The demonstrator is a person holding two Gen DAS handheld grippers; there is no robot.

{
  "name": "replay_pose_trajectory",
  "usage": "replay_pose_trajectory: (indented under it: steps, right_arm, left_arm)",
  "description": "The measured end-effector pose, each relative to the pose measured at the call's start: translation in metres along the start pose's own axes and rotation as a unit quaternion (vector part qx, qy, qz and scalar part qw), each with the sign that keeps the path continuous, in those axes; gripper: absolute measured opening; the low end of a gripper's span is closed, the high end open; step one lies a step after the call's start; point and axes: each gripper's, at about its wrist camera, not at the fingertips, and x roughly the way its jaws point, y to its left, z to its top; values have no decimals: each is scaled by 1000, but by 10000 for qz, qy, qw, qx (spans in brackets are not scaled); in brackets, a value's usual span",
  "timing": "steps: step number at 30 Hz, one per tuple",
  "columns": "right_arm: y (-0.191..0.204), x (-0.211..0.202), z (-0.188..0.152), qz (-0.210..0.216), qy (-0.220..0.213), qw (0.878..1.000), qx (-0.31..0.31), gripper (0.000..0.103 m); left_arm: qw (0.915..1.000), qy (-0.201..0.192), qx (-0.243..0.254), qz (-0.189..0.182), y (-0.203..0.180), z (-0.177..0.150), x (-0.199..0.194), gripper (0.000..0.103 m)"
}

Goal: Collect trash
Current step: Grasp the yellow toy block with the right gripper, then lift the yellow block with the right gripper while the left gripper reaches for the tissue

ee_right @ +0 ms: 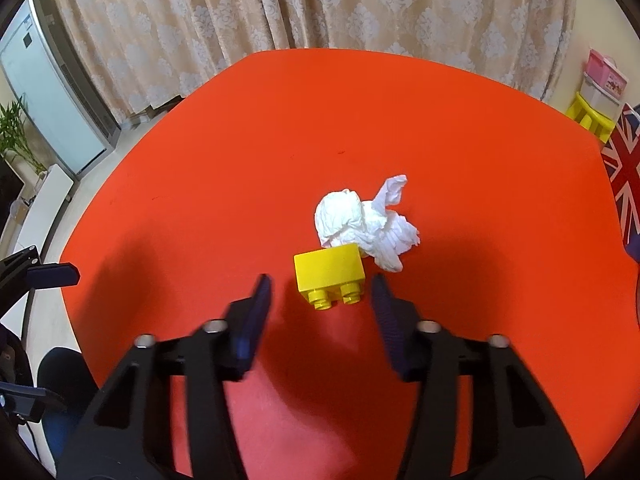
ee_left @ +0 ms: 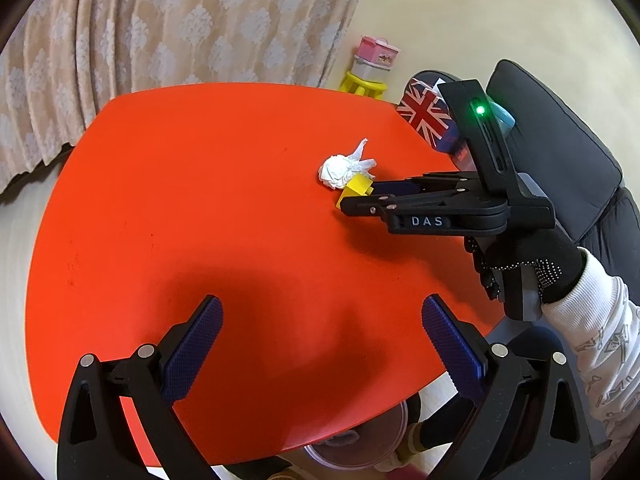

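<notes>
Right wrist view: the right gripper (ee_right: pixel 322 286) is angled down over the red tabletop (ee_right: pixel 200 200), its jaws apart with a yellow toy brick (ee_right: pixel 330 270) lying just ahead of and between the two tips; neither blue pad (ee_right: pixel 256 312) touches the brick. The brick lies on its side, studs toward the camera. A crumpled white tissue (ee_right: pixel 360 222), the trash, rests on the tabletop touching the brick's far side. Left wrist view: the left gripper (ee_left: pixel 322 312) hovers above the near part of the tabletop, jaws wide apart and holding nothing, well apart from the tissue. A gloved hand (ee_left: pixel 532 276) grasps the right gripper's handle. Behind the tabletop hang patterned curtains (ee_left: pixel 160 20); a Union Jack cushion (ee_left: pixel 426 114) lies at the right edge.
</notes>
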Motion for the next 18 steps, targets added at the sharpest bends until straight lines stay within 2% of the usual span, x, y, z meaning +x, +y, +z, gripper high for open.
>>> replay_pose_trajectory:
  steps: [1, 2, 18]
  right_arm:
    - [0, 0, 1, 4, -8, 10000, -4, 35]
    - [0, -1, 2, 0, -19, 10000, -7, 33]
    - [-10, -46, -8, 47, -207, 9996, 190, 33]
  left_arm:
    - [10000, 5, -4, -8, 0, 0, 0, 96]
    - [10000, 3, -4, -13, 0, -1, 0, 96]
    - [9998, 33, 200, -54, -12, 16, 13, 96]
